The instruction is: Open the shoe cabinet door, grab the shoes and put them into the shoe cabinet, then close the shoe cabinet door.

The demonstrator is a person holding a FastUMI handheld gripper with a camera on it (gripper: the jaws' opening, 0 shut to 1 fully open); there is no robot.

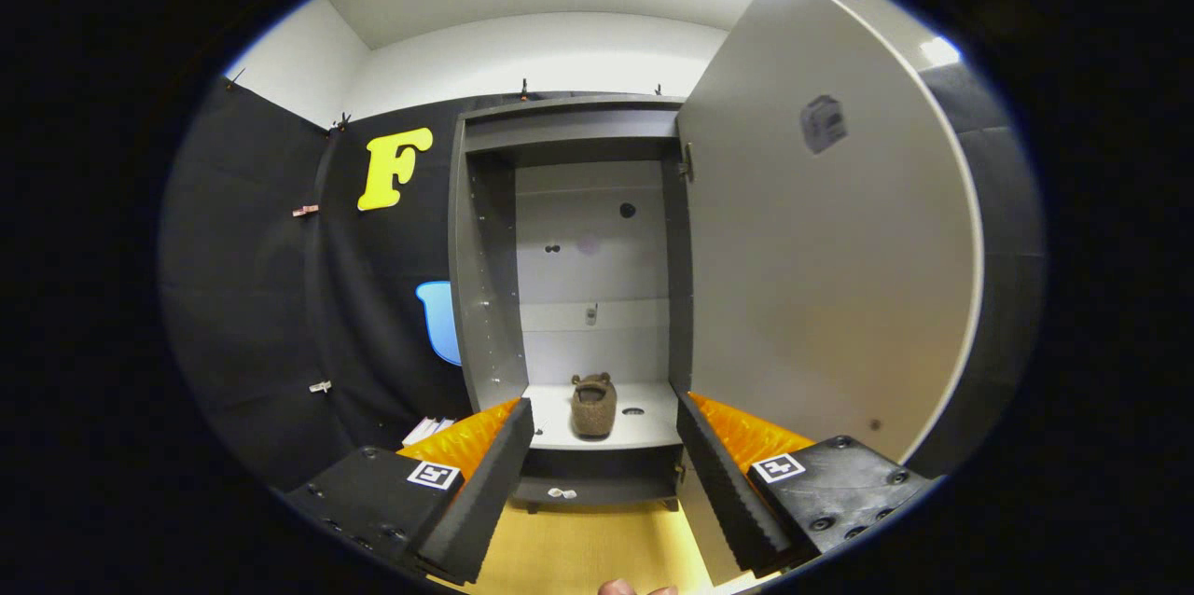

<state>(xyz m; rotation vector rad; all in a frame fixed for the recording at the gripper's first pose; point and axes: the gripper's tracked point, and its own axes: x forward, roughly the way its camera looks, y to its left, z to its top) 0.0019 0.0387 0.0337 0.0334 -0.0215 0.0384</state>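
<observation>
Gripper view: claw (604, 474) spread wide, nothing between the fingers, pointed at the open grey shoe cabinet (485, 278). Cabinet door (821, 278) swung fully out, just beside the right finger (732, 483) and looming over it. Brown fuzzy slipper (593, 405) already on the cabinet shelf (644, 432), beyond the fingertips, upright, toe toward the claw, roughly mid-shelf. Probably only door closing left; cannot tell if a second shoe waits elsewhere. Risks: right finger clipping the door edge on approach and jolting it; door has no visible handle on this inner face, so likely a push on the slab, with slip along smooth panel possible. Hard swing could bounce back open. Slipper well back from the shelf lip, so jamming unlikely. Fingertip (616, 588) of the holding hand low down near the wooden floor (578, 558). Small white scrap (561, 492) under the cabinet, harmless.
</observation>
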